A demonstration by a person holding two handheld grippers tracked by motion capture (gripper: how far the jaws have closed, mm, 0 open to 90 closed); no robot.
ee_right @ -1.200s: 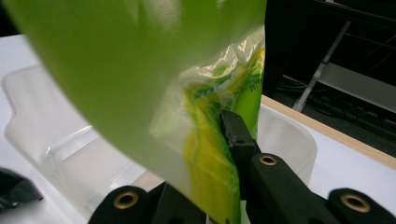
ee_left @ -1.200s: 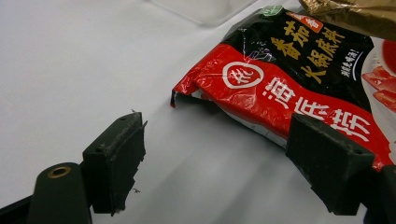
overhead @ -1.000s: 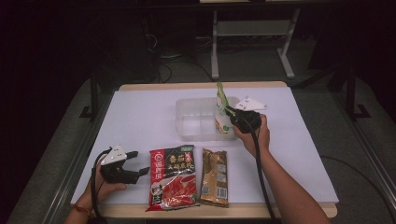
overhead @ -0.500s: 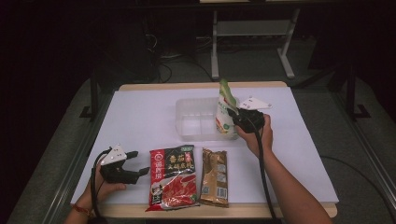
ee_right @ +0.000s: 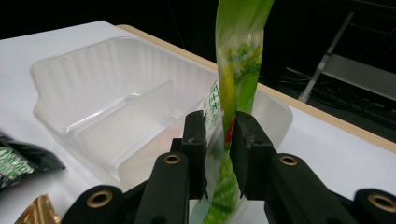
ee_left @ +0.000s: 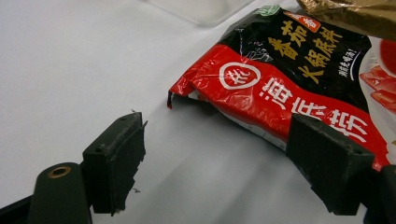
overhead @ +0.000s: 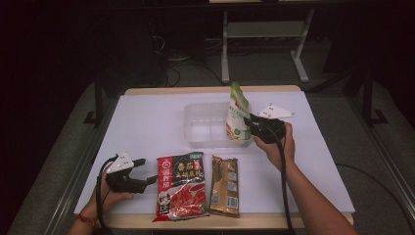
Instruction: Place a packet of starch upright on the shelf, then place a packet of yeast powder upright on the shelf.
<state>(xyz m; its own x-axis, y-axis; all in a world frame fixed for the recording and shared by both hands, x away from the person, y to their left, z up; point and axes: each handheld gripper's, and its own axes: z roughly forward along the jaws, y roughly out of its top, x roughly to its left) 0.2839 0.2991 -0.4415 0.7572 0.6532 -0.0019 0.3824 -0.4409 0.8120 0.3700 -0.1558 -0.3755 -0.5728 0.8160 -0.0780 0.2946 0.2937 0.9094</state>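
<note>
Right gripper [overhead: 250, 122] jaws clamp the green-and-white plastic pouch [overhead: 238, 115] upright at the clear plastic tub's [overhead: 205, 122] right end. Left gripper [overhead: 142, 172], jaws spread, rests near-left on the white bench [overhead: 147, 127], beside the red-and-black sachet [overhead: 181, 186].

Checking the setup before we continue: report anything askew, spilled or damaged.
Nothing spilled or torn. The green pouch stands upright, pinched by the right tool at the clear bin's edge. The red packet and gold packet lie flat.
</note>
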